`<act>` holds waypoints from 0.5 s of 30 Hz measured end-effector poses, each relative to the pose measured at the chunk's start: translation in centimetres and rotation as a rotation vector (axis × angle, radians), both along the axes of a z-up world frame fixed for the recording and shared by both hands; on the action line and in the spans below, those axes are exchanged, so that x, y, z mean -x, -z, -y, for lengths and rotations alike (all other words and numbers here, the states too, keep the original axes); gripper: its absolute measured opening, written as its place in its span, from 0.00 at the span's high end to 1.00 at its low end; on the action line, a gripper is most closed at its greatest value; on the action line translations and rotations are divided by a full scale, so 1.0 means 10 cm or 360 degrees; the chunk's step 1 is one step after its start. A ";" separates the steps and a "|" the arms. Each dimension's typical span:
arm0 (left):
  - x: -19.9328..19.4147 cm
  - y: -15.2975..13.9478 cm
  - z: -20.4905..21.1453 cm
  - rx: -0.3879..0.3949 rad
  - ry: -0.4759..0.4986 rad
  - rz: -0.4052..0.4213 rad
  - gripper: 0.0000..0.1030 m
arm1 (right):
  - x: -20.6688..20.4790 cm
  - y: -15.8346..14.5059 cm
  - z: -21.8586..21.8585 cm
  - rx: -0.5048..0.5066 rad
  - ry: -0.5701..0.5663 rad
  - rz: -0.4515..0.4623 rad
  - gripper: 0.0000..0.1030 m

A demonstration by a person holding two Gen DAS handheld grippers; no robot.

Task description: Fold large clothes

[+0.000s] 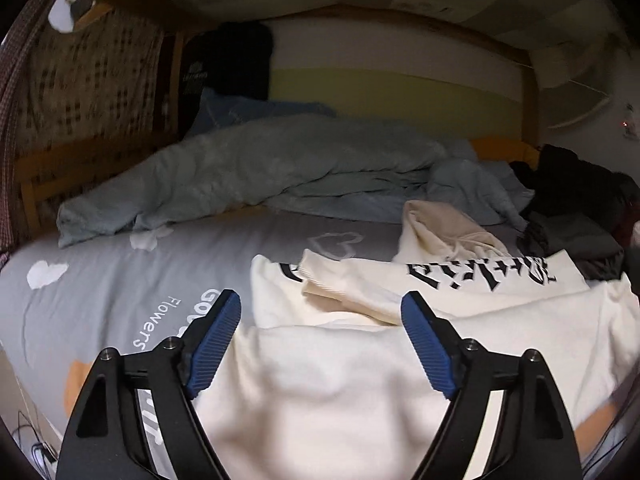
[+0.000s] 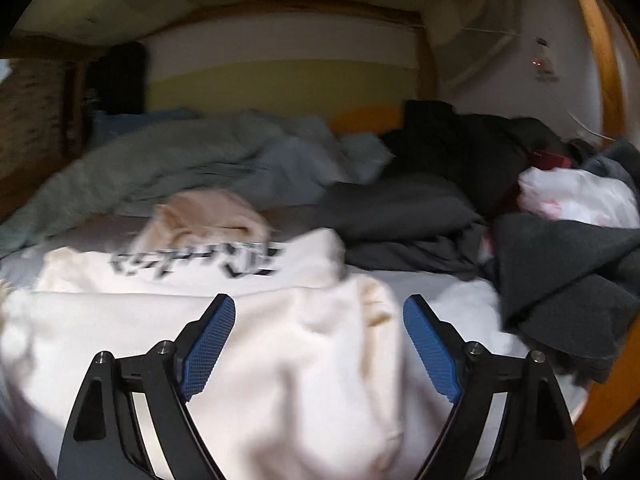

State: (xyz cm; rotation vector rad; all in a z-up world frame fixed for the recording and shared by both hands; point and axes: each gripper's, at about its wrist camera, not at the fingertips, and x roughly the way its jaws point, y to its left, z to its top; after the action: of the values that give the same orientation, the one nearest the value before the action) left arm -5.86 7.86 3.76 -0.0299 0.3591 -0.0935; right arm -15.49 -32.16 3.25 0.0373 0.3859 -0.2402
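Both tools stand wide with nothing between the blue pads: the left tool (image 1: 321, 314) and right tool (image 2: 319, 314) hover over the cream black-lettered sweatshirt (image 1: 340, 380) (partly folded) on the grey printed bed sheet (image 1: 120, 292); dark clothes (image 2: 560, 264) are heaped right.

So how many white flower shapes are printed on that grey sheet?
3 visible: a solid one at the grey bedsheet's left, another by the grey-green duvet, an outlined one near the cream sweatshirt. More may be covered.
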 end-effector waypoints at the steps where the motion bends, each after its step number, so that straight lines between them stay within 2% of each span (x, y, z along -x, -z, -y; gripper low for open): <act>1: 0.05 0.02 0.04 -0.0004 0.0005 0.0010 0.16 | 0.00 0.01 -0.05 -0.0011 -0.0059 -0.0003 0.15; 2: 0.08 0.03 0.06 -0.0009 0.0016 0.0017 0.09 | 0.00 0.02 -0.12 -0.0018 -0.0126 -0.0017 0.15; 4: 0.15 0.07 0.14 -0.0053 0.0065 0.0032 0.02 | 0.00 0.04 -0.23 0.0018 -0.0164 -0.0046 0.15; 8: 0.14 0.10 0.26 -0.0160 0.0063 0.0065 0.01 | -0.05 0.11 -0.26 0.0030 -0.0172 -0.0102 0.14; 12: 0.06 0.12 0.30 -0.0146 0.0046 0.0019 0.01 | -0.09 0.17 -0.16 -0.0095 -0.0181 -0.0157 0.14; 15: 0.01 0.05 0.34 -0.0173 0.0024 0.0030 0.01 | -0.11 0.19 -0.13 -0.0114 -0.0168 -0.0166 0.14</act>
State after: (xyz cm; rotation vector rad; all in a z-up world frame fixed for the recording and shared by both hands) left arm -5.92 4.50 3.23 0.0809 0.3448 -0.0891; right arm -14.39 -30.83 1.39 0.0752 0.4985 -0.1242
